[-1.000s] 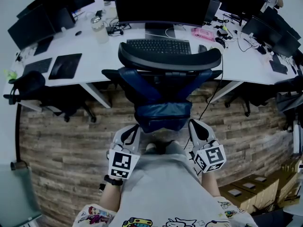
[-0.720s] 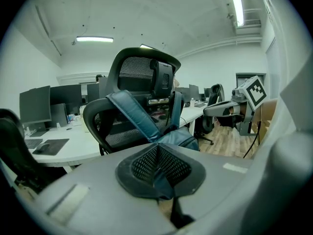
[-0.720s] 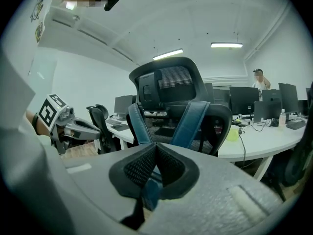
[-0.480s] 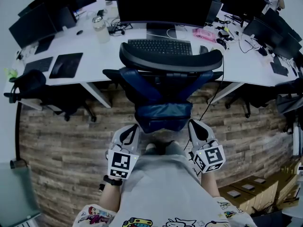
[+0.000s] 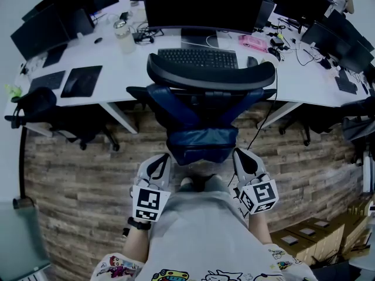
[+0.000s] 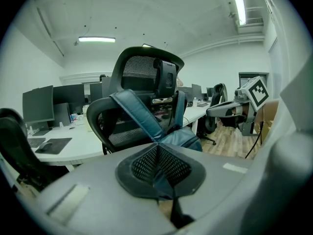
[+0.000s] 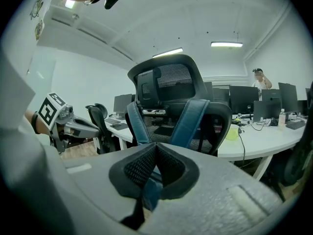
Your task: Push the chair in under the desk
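Black and mesh-backed, the chair (image 5: 211, 75) stands at the front edge of the desk (image 5: 140, 63), square to the keyboard (image 5: 196, 57) and the monitor (image 5: 205, 4). The top of the monitor is cut off by the frame. From the head view the chair's curved top rail overlaps the desk's front edge. Its seat and wheeled base are hidden beneath the backrest and a blue backpack (image 5: 202, 140) slung over it by its straps, so how far the seat reaches under the desk cannot be told.

The left gripper (image 5: 159, 163) and right gripper (image 5: 244, 160) sit just behind the bag, one off each lower corner. Whether their tips touch it is unclear. Both are clenched and grasp nothing: in each gripper view the mesh pads (image 6: 139, 163) meet along a seam. A sliver of blue in the slit below them is too blurred to identify. The grippers' grey bodies fill the lower half of those views and hide the chair's lower part.

The person's grey shirt (image 5: 199, 233) covers the wooden floor (image 5: 76, 168) at the head view's bottom. Both ends of the desk run out of frame.
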The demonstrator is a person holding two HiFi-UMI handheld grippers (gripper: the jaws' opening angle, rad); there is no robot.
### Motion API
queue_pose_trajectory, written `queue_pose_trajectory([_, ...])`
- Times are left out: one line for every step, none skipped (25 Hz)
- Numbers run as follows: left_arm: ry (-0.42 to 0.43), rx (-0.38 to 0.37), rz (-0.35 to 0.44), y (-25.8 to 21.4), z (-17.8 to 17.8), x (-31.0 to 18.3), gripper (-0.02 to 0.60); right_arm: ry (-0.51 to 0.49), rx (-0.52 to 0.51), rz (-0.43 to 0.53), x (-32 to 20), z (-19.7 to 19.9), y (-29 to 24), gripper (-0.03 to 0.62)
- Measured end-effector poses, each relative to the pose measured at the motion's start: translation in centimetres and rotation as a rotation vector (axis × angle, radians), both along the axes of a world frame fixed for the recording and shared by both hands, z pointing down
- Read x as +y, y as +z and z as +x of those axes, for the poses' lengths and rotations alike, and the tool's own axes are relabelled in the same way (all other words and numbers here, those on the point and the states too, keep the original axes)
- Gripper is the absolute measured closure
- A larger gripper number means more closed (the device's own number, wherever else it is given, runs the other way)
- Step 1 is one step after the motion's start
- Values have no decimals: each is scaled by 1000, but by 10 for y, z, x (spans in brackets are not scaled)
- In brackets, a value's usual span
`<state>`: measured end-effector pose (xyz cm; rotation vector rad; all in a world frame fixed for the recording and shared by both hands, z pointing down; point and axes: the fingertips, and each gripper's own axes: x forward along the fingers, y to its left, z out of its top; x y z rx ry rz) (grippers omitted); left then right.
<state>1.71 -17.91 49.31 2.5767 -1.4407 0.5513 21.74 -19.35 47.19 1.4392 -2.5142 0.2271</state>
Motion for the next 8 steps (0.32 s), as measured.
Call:
queue_pose_trajectory([0, 0, 0, 0, 0, 0, 572, 1, -1, -1, 0, 0, 0, 594])
queue_pose_trajectory([-1, 1, 0, 0, 1, -1, 572, 1, -2, -2, -1, 0, 1, 594])
queue_pose_trajectory([-2, 1, 0, 0, 1, -2, 572, 1, -3, -3, -2, 1, 1, 592])
queue_pose_trajectory([-3, 1, -1, 0, 1, -2, 572, 1, -4, -3, -2, 1, 1, 594])
queue_pose_trajectory([-3, 1, -1, 1, 2, -3, 572, 1, -5, -3, -3, 2, 1, 592])
queue_pose_trajectory([-4, 1, 0, 0, 2, -3, 572, 1, -5, -3, -3, 3, 1, 593])
queue_pose_trajectory([-4, 1, 0, 0, 3, -4, 572, 1, -6, -3, -4, 3, 1, 594])
queue_pose_trajectory([-3, 0, 0, 0, 3, -4, 572, 1, -7, -3, -4, 4, 1, 593])
